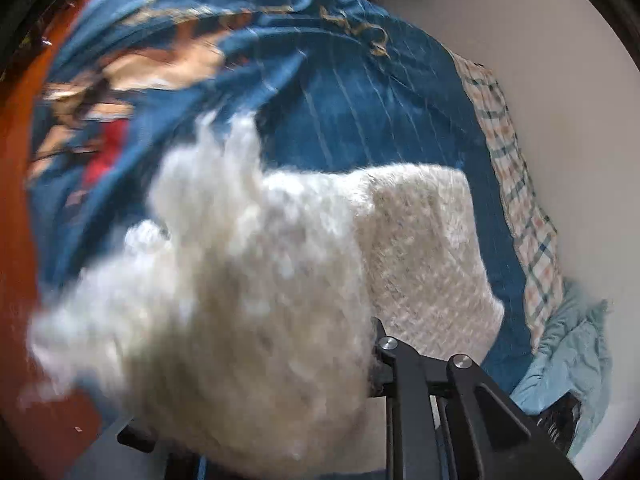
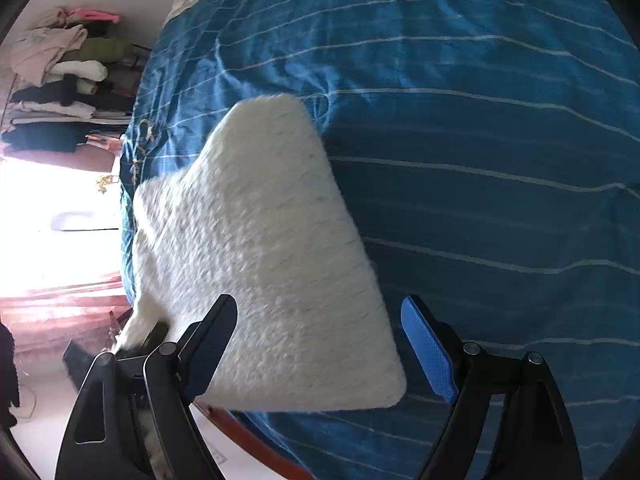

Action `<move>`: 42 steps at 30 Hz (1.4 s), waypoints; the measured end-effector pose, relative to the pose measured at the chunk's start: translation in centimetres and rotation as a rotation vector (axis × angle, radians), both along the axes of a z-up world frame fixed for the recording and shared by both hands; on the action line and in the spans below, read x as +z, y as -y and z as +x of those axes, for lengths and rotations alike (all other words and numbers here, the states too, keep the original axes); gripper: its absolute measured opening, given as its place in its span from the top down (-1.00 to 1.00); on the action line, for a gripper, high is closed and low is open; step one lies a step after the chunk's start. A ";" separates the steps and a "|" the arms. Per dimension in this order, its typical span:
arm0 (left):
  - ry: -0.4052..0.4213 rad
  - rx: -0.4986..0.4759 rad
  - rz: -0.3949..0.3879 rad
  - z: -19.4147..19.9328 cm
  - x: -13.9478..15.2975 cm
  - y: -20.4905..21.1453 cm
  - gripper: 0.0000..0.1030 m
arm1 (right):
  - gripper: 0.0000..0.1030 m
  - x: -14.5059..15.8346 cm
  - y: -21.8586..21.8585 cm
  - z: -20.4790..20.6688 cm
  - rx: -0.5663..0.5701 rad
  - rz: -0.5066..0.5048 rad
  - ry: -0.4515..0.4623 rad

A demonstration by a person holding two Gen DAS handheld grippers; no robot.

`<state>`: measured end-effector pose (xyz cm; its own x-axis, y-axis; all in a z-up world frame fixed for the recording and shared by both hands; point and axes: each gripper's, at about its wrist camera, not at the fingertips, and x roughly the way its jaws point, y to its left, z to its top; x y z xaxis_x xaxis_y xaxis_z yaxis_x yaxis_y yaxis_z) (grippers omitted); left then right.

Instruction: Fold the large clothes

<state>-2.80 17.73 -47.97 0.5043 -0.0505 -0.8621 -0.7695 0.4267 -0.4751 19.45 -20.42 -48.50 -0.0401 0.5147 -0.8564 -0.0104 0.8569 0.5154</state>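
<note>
A fluffy white sweater point(image 2: 264, 256) lies partly folded on a blue striped bed cover point(image 2: 480, 120). In the left wrist view a bunched part of the sweater point(image 1: 224, 300) hangs lifted and blurred in front of the camera, hiding the left gripper's point(image 1: 360, 364) fingertips; the gripper is shut on it. Only its right black finger point(image 1: 404, 364) shows. The flat part of the sweater point(image 1: 424, 248) rests on the bed cover point(image 1: 360, 120). My right gripper point(image 2: 320, 344) is open and empty, its blue pads point(image 2: 430, 354) on either side of the sweater's near edge.
The bed's wooden edge point(image 1: 16, 200) runs along the left. A checked pillow point(image 1: 520, 208) and a light blue blanket point(image 1: 568, 352) lie by the white wall. Stacked clothes on a rack point(image 2: 60, 92) stand beyond the bed next to a bright window.
</note>
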 end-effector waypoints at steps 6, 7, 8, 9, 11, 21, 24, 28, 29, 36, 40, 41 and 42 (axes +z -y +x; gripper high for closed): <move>-0.066 0.034 -0.066 -1.9 -5.3 -1.3 0.64 | -0.48 2.0 -4.1 0.8 0.131 0.086 0.061; -0.058 0.037 -0.077 -2.2 -5.2 -1.4 0.63 | -0.22 2.3 -5.0 1.0 0.165 0.092 0.078; -0.057 0.030 -0.079 -1.7 -5.4 -1.7 0.57 | -0.08 2.2 -7.0 1.5 0.221 0.102 0.094; -0.058 0.013 -0.067 -1.2 -5.4 -1.9 0.56 | 0.11 1.8 -8.2 1.8 0.259 0.102 0.091; -0.054 -0.018 -0.047 -0.8 -5.5 -2.1 0.51 | 0.37 -0.4 -10.9 2.8 0.295 0.041 0.083; -0.123 -0.033 0.000 -5.1 -1.4 -2.6 -0.29 | 0.50 -1.5 -10.0 5.7 0.265 0.087 -0.063; -0.133 -0.027 -0.021 -6.6 -1.5 -1.6 -0.29 | -0.44 -0.2 -5.9 4.9 0.216 0.111 -0.040; -0.075 0.039 -0.088 -5.3 -3.3 -0.5 -0.29 | -0.55 -2.9 -1.7 3.8 0.182 0.178 -0.098; -0.044 0.078 -0.099 -4.7 -4.0 -0.3 -0.29 | -0.55 -4.4 -1.1 3.6 0.170 0.235 -0.131; -0.036 0.163 -0.064 -1.9 -6.2 -2.2 0.16 | -0.59 -13.1 -3.0 3.3 0.180 0.540 -0.297; -0.047 0.121 -0.043 -1.4 -6.2 -3.2 0.36 | -0.57 -13.2 -6.4 3.2 0.217 0.586 -0.263; -0.058 0.108 -0.033 -1.2 -6.0 -3.2 0.37 | -0.55 -13.0 -7.2 3.0 0.221 0.582 -0.247; -0.064 0.100 -0.023 -1.1 -5.8 -3.4 0.39 | -0.40 -12.8 -7.4 3.0 0.214 0.587 -0.233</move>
